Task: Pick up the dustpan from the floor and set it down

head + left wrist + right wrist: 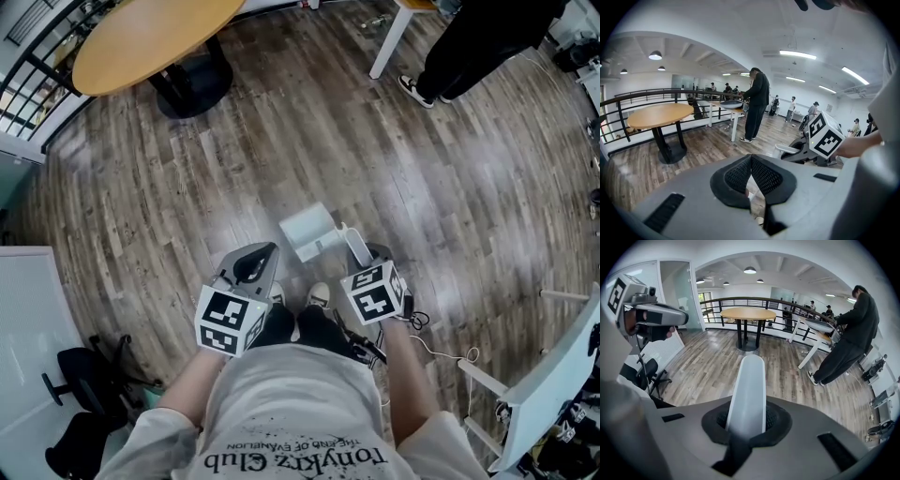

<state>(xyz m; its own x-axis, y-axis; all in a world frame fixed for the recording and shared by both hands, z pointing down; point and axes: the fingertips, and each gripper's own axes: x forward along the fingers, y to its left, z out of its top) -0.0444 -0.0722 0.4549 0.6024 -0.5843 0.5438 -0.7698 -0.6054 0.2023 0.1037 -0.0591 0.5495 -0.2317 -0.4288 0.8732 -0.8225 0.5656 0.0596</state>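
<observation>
**Dustpan in hand:** A person in a white T-shirt (291, 403) stands on a wood-plank floor (187, 187), a gripper in each hand. The right gripper (356, 251) has its fingers (771, 418) clamped on the pale handle (747, 390) of the dustpan (307, 230). The pan sits just beyond the person's shoes (319, 296), between the two grippers' far ends. From above it cannot be told whether the pan rests on the boards or hangs just clear of them.

The left gripper (258, 262), near the dustpan on its left, holds nothing. Its own view shows the ribbed fingers (766, 176) meeting at their tips with only floor visible in the gap behind them.

The head view alone shows the pan itself. The right gripper view shows only the handle, running straight away between the pads. The head view in turn hides the grip under the marker cube.

The two gripper views open up the room. A round wooden table (747, 313) stands at the far left by a dark railing (647, 93), under ceiling lamps (750, 270). A standing person in dark clothes (848, 348) bends at a white desk at the far right, and further figures stand deep in the hall. A black office chair (84, 394) stands at the near left, well apart from the dustpan.
</observation>
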